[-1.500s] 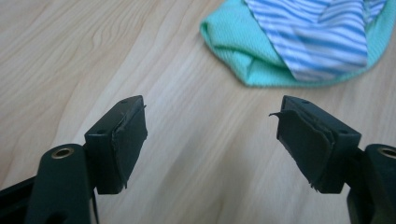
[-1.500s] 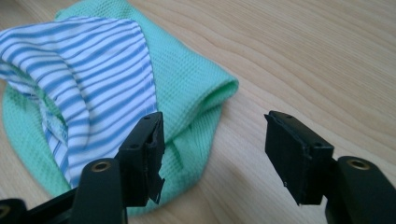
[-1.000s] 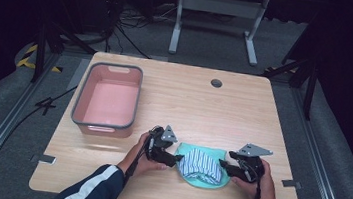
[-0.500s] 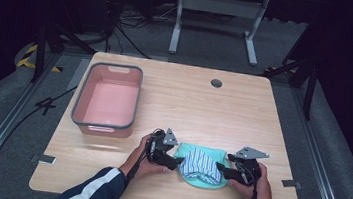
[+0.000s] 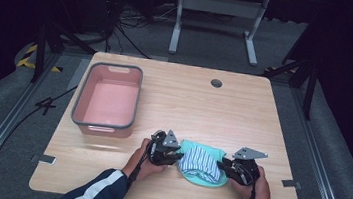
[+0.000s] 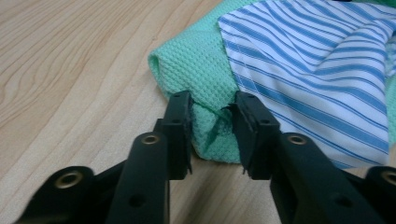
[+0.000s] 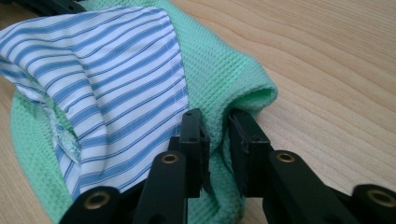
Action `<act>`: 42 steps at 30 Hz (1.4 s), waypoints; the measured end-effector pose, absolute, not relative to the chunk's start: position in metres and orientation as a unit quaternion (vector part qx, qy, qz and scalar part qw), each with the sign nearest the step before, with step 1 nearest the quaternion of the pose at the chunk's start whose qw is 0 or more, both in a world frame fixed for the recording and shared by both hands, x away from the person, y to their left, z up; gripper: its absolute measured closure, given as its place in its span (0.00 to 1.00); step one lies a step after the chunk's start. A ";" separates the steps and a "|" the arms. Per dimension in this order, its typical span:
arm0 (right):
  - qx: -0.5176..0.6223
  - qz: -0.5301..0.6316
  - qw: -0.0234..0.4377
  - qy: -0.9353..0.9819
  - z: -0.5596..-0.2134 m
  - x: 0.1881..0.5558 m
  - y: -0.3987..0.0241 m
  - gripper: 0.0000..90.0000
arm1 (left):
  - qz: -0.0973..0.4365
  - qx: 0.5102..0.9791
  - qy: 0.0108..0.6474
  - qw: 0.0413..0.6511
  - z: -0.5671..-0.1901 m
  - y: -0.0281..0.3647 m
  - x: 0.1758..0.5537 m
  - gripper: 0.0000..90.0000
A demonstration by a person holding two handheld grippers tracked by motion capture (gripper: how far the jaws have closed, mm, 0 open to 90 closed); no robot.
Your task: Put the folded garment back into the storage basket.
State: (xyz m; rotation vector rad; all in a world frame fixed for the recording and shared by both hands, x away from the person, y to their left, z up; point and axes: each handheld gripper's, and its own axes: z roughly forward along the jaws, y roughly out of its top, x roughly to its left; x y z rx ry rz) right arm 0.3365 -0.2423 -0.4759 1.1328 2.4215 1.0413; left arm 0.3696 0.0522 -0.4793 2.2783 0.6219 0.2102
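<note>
Both tools have just been closing and now pinch the green cloth (image 5: 202, 179) near the desk's (image 5: 243, 117) front edge – left tool (image 6: 212, 116) and right tool (image 7: 215, 126) at opposite ends, striped cloth (image 5: 201, 160) on top – so next likely comes an even lift together

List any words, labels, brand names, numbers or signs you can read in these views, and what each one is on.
None can be read.
green waffle cloth: no tag or print shows.
blue-striped cloth: stripes, no lettering.
pink bin: a pale patch on its near wall, too small to read.
wooden table: bare wood, no marks.
left hand-held gripper and right hand-held gripper: plain black jaws, no markings.
</note>
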 end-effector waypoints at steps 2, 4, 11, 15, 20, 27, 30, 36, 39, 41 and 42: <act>0.393 0.361 0.136 0.835 -0.476 0.336 -0.242 0.87 | 0.080 0.890 0.243 0.377 -0.480 0.052 0.369 0.80; 0.395 0.360 0.136 0.834 -0.476 0.336 -0.242 0.89 | 0.078 0.891 0.238 0.379 -0.480 0.053 0.369 0.85; 0.392 0.362 0.138 0.834 -0.473 0.336 -0.243 0.91 | 0.071 0.894 0.228 0.379 -0.478 0.052 0.369 0.94; 0.390 0.371 0.139 0.831 -0.468 0.335 -0.245 0.91 | 0.074 0.896 0.225 0.376 -0.475 0.052 0.367 0.94; 0.389 0.376 0.141 0.829 -0.464 0.334 -0.245 0.92 | 0.075 0.896 0.220 0.377 -0.467 0.052 0.366 0.95; 0.387 0.385 0.143 0.826 -0.455 0.334 -0.249 0.92 | 0.068 0.895 0.217 0.383 -0.459 0.049 0.367 0.95; 0.387 0.389 0.146 0.823 -0.450 0.334 -0.251 0.92 | 0.070 0.898 0.212 0.380 -0.454 0.048 0.368 0.95; 0.387 0.394 0.151 0.820 -0.442 0.335 -0.252 0.92 | 0.069 0.896 0.213 0.384 -0.443 0.048 0.370 0.95; 0.385 0.393 0.153 0.821 -0.439 0.337 -0.250 0.92 | 0.071 0.897 0.211 0.383 -0.439 0.047 0.371 0.95; 0.385 0.394 0.152 0.820 -0.438 0.337 -0.249 0.92 | 0.072 0.896 0.212 0.383 -0.438 0.046 0.371 0.95; 0.388 0.397 0.151 0.818 -0.436 0.338 -0.248 0.92 | 0.074 0.897 0.209 0.381 -0.435 0.046 0.372 0.95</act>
